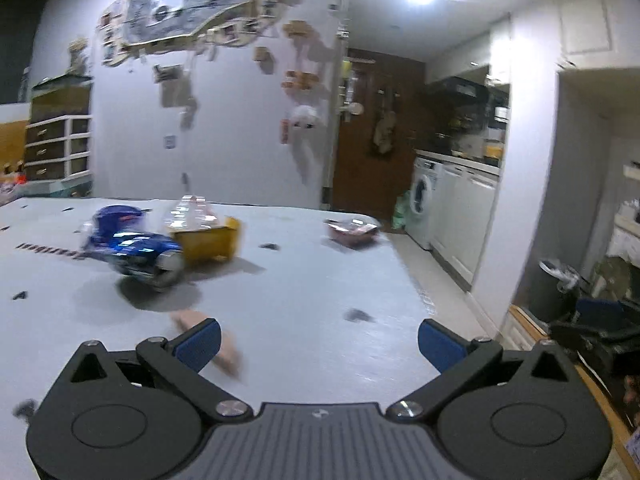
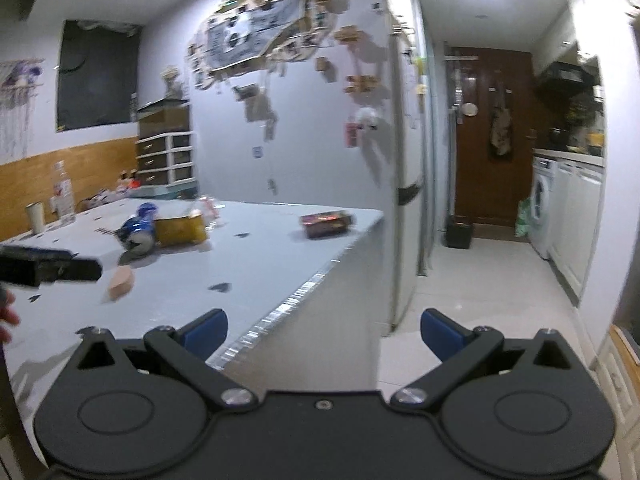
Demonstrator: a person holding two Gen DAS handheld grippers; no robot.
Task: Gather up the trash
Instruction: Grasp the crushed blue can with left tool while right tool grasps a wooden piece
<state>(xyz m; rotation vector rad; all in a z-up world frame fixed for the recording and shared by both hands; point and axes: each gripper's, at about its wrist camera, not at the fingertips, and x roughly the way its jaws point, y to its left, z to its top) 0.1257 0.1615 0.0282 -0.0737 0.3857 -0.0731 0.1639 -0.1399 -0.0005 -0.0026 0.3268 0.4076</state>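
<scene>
Nearest trash: pink scrap (image 1: 224, 354), just ahead-left of my left gripper (image 1: 319, 340).
Long axis: diagonal.
Nearer hand: left.
Left gripper: wide, empty.
Right gripper (image 2: 324, 330): wide, empty, off the table (image 2: 280, 248) edge.

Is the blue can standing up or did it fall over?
Fallen over. The blue can lies on its side on the table, its round silver end facing the camera, right beside the yellow box.
</scene>
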